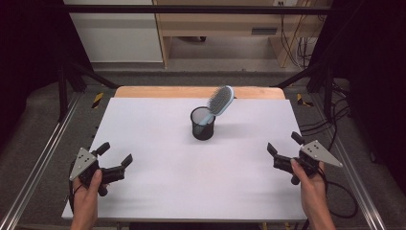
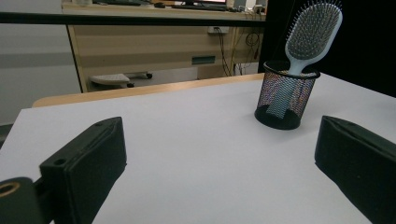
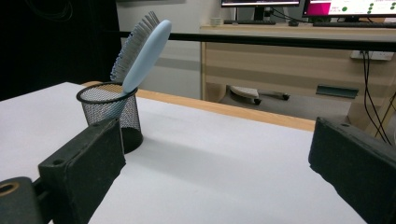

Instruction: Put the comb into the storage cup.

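At the left of the high view, the left gripper [image 1: 115, 153] sits near the front left corner of the white table [image 1: 158, 187], held in the person's left hand [image 1: 86, 191], with its jaws spread wide and nothing between them. Its grey three-cornered plate lies on top, and the jaws point inward toward the middle of the table. The left gripper view confirms the wide gap: bare tabletop lies between the two black jaws.

Toward the middle, slightly to the far side, stands a black mesh cup [image 1: 202, 125], upright on the table and well apart from both grippers. A light blue hairbrush [image 1: 219, 101] stands in it handle down, its head leaning out over the rim toward the far right. The high view shows the bristles only in part. The left gripper view shows the bristle face squarely, and the handle visible through the mesh. The right gripper view instead shows the brush's smooth blue back, with bristles sticking out on the far side.

At the right, the right gripper [image 1: 283, 143] rests near the front right edge in the right hand [image 1: 311, 184], jaws likewise wide and empty, a black cable trailing off behind it. The right gripper view also takes in a desk with monitors [image 3: 345, 7] beyond the table.
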